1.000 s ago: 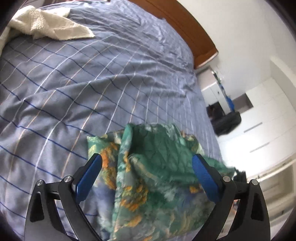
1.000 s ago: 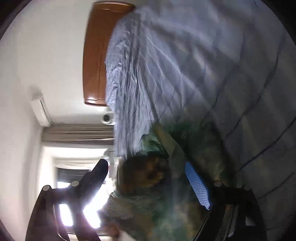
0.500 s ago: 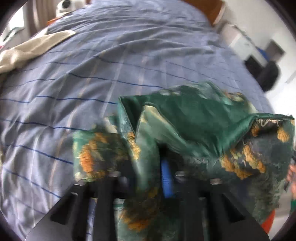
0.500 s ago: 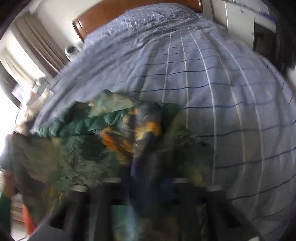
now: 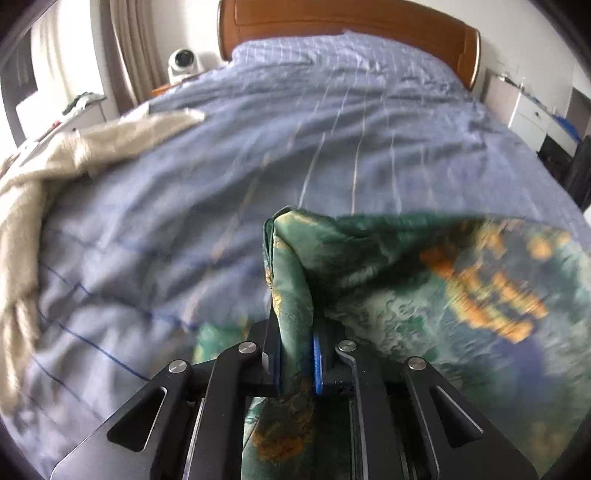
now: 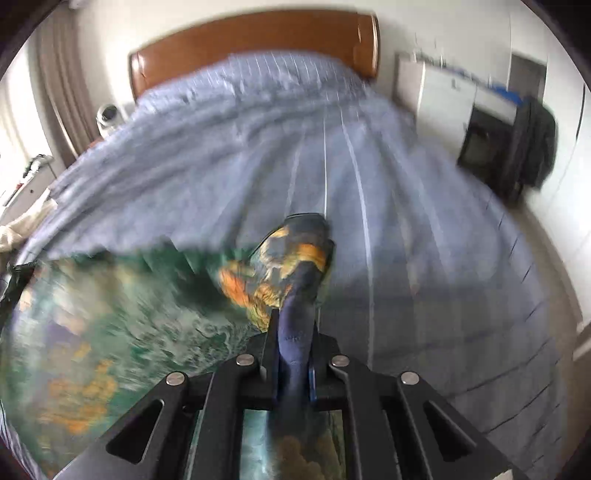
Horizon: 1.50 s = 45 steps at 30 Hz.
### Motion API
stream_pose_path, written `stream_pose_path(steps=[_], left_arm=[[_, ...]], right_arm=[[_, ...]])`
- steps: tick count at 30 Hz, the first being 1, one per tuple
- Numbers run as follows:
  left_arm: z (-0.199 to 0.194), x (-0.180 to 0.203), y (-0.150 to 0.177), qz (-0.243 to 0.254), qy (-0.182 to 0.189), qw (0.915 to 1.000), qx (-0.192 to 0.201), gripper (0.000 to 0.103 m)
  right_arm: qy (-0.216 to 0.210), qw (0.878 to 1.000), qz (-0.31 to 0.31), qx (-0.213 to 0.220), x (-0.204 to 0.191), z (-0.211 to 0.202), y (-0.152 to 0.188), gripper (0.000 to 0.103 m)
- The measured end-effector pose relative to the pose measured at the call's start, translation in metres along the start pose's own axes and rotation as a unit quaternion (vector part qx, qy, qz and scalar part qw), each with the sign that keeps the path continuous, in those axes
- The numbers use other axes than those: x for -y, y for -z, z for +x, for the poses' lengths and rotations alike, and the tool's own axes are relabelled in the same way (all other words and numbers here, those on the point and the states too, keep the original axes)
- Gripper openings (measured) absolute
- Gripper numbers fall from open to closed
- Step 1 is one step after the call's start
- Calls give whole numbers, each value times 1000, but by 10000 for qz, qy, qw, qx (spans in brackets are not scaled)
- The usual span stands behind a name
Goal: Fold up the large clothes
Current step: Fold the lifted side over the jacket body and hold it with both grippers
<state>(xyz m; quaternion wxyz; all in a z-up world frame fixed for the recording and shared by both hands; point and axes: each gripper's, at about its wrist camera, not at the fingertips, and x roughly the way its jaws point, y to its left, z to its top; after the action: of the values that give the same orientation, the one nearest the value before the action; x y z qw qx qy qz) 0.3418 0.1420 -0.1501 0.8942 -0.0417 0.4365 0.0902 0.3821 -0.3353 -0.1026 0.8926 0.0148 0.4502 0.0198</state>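
Observation:
A large green cloth with orange and blue print hangs stretched between my two grippers above the bed. My left gripper is shut on one bunched corner of it; the cloth spreads off to the right. In the right wrist view my right gripper is shut on another bunched corner, and the cloth spreads off to the left. The cloth is blurred by motion. Its lower part is hidden behind the gripper bodies.
The bed has a blue striped cover and a wooden headboard. A cream blanket lies on the bed's left side. A white round device stands by the curtain. White drawers and a dark bag stand right of the bed.
Both grippers were open around the crumpled cloth on the bed, then shut on it. They have lifted it and pulled it apart, and both views now face the headboard.

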Motion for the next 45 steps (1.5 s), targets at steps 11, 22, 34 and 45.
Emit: stream_pose_path(steps=[11, 22, 34, 45], left_arm=[[7, 5, 10, -69, 17, 9997, 229, 15], [10, 4, 11, -81, 30, 9997, 238, 15], [12, 3, 10, -117, 71, 9996, 237, 16], [12, 3, 11, -140, 93, 9995, 249, 16]], right_arm=[[-99, 9995, 233, 176, 1, 39, 34, 12], [-175, 9991, 309, 235, 3, 39, 38, 12], [-235, 9988, 346, 244, 5, 38, 40, 14], [-315, 9984, 387, 276, 7, 39, 39, 15]])
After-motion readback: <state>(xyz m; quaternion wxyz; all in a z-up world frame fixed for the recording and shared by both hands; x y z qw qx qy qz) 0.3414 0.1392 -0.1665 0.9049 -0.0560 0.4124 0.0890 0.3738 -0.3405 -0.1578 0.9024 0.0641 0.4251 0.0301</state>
